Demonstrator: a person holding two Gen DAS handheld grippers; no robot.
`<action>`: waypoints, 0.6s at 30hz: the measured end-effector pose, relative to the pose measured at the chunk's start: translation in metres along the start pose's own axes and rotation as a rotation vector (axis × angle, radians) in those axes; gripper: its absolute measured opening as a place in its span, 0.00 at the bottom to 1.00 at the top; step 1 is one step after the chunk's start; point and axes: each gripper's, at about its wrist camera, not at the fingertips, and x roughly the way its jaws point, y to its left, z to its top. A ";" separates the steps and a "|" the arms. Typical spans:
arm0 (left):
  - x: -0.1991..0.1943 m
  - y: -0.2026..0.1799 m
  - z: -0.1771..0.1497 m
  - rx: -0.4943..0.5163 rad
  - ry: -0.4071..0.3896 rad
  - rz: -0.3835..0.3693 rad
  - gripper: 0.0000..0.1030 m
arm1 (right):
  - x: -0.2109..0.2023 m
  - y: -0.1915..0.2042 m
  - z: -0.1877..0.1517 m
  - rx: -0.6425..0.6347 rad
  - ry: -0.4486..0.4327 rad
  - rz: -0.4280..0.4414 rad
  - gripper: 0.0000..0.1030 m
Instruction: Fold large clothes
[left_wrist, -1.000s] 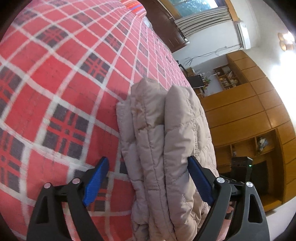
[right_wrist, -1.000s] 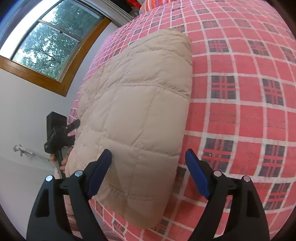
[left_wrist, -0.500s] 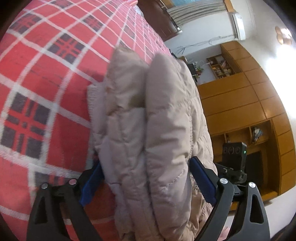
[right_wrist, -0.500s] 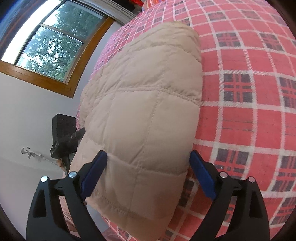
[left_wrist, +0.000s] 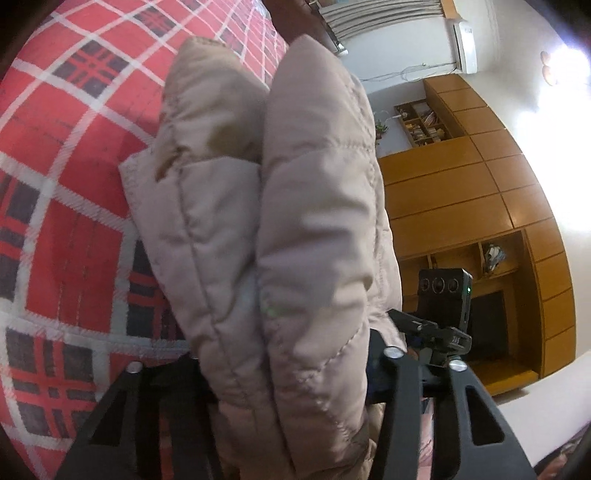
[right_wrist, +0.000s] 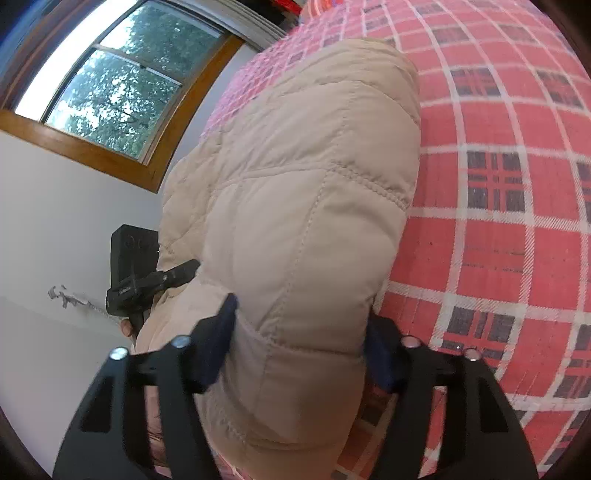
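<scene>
A folded beige quilted jacket (left_wrist: 306, 229) sits near the edge of the bed (left_wrist: 66, 155), whose red plaid cover runs on bare beyond it. The left hand-held gripper (left_wrist: 284, 354) is clamped on its 2 puffy layers; the right hand-held gripper (right_wrist: 299, 332) squeezes the other end. Wooden cabinets (left_wrist: 461, 206) show only in the left view, a window (right_wrist: 110, 88) only in the right.

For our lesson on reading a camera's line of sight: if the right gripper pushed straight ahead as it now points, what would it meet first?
The right gripper would meet the beige padded jacket at once: the folded bundle already fills the gap between its jaws. Beyond it lies the red checked bedspread.
</scene>
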 end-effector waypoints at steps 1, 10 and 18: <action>-0.001 -0.004 -0.001 0.010 -0.008 0.006 0.40 | 0.000 0.002 0.000 -0.004 -0.003 -0.002 0.51; 0.020 -0.064 -0.005 0.084 -0.013 0.020 0.37 | -0.065 0.006 -0.011 -0.058 -0.091 -0.026 0.46; 0.077 -0.137 -0.011 0.189 0.033 -0.002 0.37 | -0.157 -0.022 -0.025 -0.047 -0.156 -0.089 0.46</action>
